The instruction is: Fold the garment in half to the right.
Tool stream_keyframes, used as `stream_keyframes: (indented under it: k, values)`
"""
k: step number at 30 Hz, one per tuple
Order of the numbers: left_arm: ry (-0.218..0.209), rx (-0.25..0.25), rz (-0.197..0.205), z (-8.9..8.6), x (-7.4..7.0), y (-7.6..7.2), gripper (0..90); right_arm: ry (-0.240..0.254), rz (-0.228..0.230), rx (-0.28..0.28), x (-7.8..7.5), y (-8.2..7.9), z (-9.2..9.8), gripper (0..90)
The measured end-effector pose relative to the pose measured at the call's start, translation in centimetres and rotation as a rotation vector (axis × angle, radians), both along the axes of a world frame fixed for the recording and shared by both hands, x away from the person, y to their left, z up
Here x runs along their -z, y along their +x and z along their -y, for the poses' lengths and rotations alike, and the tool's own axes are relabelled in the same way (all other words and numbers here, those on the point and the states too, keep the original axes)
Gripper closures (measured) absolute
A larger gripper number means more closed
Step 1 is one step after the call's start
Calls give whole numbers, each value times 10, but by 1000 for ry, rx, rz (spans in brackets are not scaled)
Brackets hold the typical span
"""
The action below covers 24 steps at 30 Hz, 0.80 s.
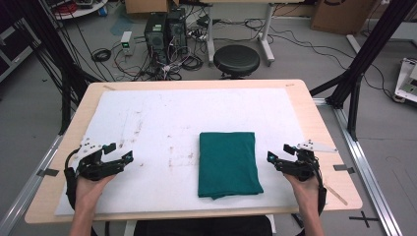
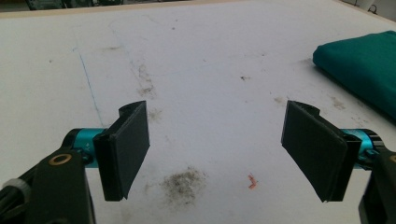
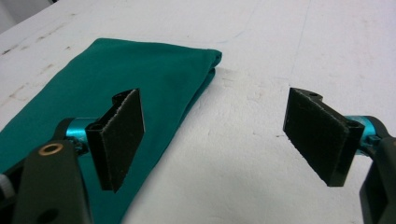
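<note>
Green folded cloth [image 1: 228,163] lies on the white sheet [image 1: 162,118] that covers the table [image 1: 322,147], a little right of the middle and toward the near edge. Nearest the person, the left hand-held gripper [image 1: 121,153] rests well left of the cloth with its jaws spread wide and empty; the right hand-held gripper [image 1: 278,152] sits just beside the cloth's right edge, jaws likewise apart and holding nothing.

If either one closes on only the top layer, I'd expect the fold to peel open instead of the whole cloth lifting. A low approach could also shove the cloth across the smooth sheet and bunch it.

How many layers the cloth has is hard to tell; its near left corner looks slightly uneven, perhaps a loose flap. Beyond the table, a black stool [image 1: 236,60] stands among cables on the floor.
</note>
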<state>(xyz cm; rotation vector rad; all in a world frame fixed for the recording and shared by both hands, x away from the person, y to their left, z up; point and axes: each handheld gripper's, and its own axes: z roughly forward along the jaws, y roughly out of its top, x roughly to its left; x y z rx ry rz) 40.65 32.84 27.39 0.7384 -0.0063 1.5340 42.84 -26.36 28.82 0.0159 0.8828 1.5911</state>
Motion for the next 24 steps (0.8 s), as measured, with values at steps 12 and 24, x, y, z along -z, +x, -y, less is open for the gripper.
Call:
stream_keyframes:
  k: [12,24]
  values:
    - [-5,1,0,-2,1,-1,236,-9,-11,-1,-1,2,-2,210]
    - [-7,5,3,-5,1,0,236,-3,-5,-4,0,0,1,211]
